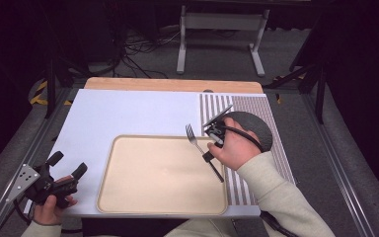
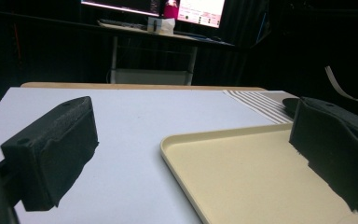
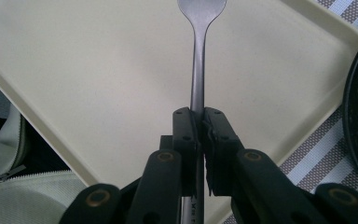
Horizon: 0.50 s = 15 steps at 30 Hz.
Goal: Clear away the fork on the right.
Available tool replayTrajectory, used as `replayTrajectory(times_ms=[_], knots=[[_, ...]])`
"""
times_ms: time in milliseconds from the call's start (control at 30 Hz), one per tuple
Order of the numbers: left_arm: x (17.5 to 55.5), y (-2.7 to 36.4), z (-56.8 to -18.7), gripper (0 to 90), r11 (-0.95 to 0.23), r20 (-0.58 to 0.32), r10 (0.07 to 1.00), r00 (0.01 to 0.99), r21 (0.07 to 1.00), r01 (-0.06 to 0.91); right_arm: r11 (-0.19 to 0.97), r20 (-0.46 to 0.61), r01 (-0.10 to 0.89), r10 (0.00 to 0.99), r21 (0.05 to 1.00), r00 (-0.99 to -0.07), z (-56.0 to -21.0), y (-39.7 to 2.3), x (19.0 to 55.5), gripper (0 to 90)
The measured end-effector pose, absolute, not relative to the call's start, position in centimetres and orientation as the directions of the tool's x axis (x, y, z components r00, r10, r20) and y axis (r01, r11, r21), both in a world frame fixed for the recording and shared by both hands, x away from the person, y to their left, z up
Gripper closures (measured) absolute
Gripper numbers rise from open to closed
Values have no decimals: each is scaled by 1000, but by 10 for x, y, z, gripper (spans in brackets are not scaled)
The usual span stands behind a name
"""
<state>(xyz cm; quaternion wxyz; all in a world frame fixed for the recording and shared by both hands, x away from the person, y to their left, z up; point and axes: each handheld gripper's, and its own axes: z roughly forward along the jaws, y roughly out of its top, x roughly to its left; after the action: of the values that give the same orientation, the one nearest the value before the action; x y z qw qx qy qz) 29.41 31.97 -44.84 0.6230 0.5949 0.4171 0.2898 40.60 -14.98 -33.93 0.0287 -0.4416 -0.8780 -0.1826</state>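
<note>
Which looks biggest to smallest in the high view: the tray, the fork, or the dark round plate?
1. Beige tray, clearly the largest.
2. Dark round plate, partly hidden by the hand.
3. Fork, slimmest, clamped in the right gripper.

I see the tray (image 1: 161, 197) lying on the mat (image 1: 128, 113) along the table's (image 1: 172, 84) near edge, right of centre. My right gripper (image 1: 207, 145) holds the fork (image 1: 194, 138) over the tray's far right corner. The round plate (image 1: 256, 126) sits beyond it on the striped placemat (image 1: 271, 163) at the right edge, and my left gripper (image 1: 68, 165) rests at the near left corner
</note>
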Motion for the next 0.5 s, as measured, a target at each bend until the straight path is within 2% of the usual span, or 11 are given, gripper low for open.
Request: replayTrajectory(times_ms=[500], knots=[[295, 319, -448, 17, 120, -172, 856, 487, 983, 136, 428, 253, 885, 850, 181, -463, -360, -143, 412, 839]])
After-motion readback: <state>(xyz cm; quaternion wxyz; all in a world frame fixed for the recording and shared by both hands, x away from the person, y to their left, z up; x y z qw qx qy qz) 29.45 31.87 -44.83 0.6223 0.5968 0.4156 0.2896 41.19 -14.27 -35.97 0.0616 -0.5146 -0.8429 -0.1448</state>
